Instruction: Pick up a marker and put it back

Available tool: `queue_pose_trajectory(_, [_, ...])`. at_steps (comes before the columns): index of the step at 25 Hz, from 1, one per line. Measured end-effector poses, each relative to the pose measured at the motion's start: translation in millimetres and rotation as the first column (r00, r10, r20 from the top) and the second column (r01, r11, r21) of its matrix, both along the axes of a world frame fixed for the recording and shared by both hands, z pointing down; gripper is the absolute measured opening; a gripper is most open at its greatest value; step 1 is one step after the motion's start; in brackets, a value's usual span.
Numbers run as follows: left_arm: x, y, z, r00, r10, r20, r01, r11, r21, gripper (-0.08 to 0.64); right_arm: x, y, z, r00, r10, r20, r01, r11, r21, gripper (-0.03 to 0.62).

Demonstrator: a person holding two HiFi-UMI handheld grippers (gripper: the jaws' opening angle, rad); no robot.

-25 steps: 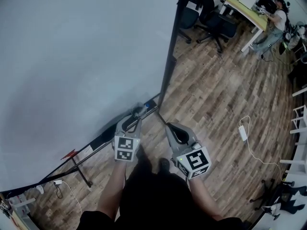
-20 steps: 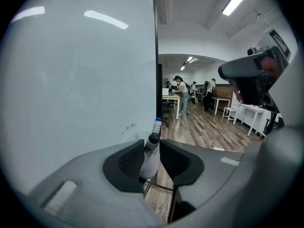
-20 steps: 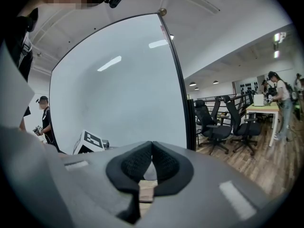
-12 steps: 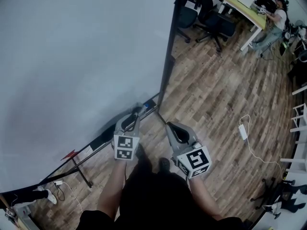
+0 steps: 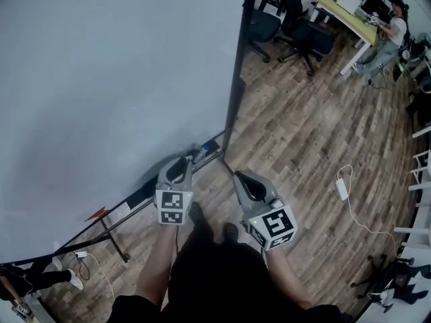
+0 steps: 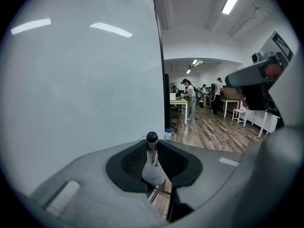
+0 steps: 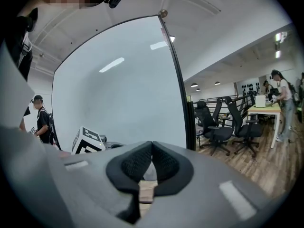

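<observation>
Wood floor (image 5: pixel 303 133) (whiteboard (image 5: pixel 101 79) left)

The left tool (image 5: pixel 185 160) has just been closing — its jaws now pinch the black-capped white marker (image 6: pixel 153 158). It edged slightly left.

One marker (image 6: pixel 151 150), one whiteboard (image 5: pixel 101 79), two grippers (image 5: pixel 180 167) (image 5: pixel 242 182)
</observation>
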State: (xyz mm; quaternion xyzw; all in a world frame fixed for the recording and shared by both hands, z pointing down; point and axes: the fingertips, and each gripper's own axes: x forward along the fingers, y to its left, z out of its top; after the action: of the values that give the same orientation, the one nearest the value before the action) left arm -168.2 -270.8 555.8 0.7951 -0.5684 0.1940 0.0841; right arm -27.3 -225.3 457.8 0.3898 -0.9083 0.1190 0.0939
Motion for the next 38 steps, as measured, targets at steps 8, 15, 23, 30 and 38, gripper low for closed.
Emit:
queue_pose_trajectory(8, [4, 11, -33, 0.999, -0.037, -0.007, 0.037, 0.997, 0.072, 0.077, 4, 6, -8, 0.999, -0.039, 0.017, 0.039, 0.999, 0.018, 0.002])
queue_pose_trajectory(15, [16, 33, -74, 0.997, -0.071, -0.021, 0.074, 0.985, 0.154, 0.077, 15, 19, -19, 0.997, -0.078, 0.030, 0.076, 0.996, 0.044, 0.002])
queue_pose_trajectory(23, [34, 76, -108, 0.992, -0.109, -0.063, 0.121, 0.965, 0.231, 0.077, 29, 49, -22, 0.991, -0.131, 0.039, 0.128, 0.990, 0.063, 0.002])
queue_pose_trajectory(30, [55, 120, -103, 0.985, -0.146, -0.090, 0.162, 0.963, 0.215, 0.076, 47, 81, -15, 0.984, -0.169, 0.050, 0.166, 0.985, 0.050, 0.002])
queue_pose_trajectory(38, [73, 160, -89, 0.980, -0.170, -0.105, 0.187, 0.966, 0.180, 0.075, 56, 105, -1, 0.978, -0.200, 0.059, 0.200, 0.980, 0.016, 0.002])
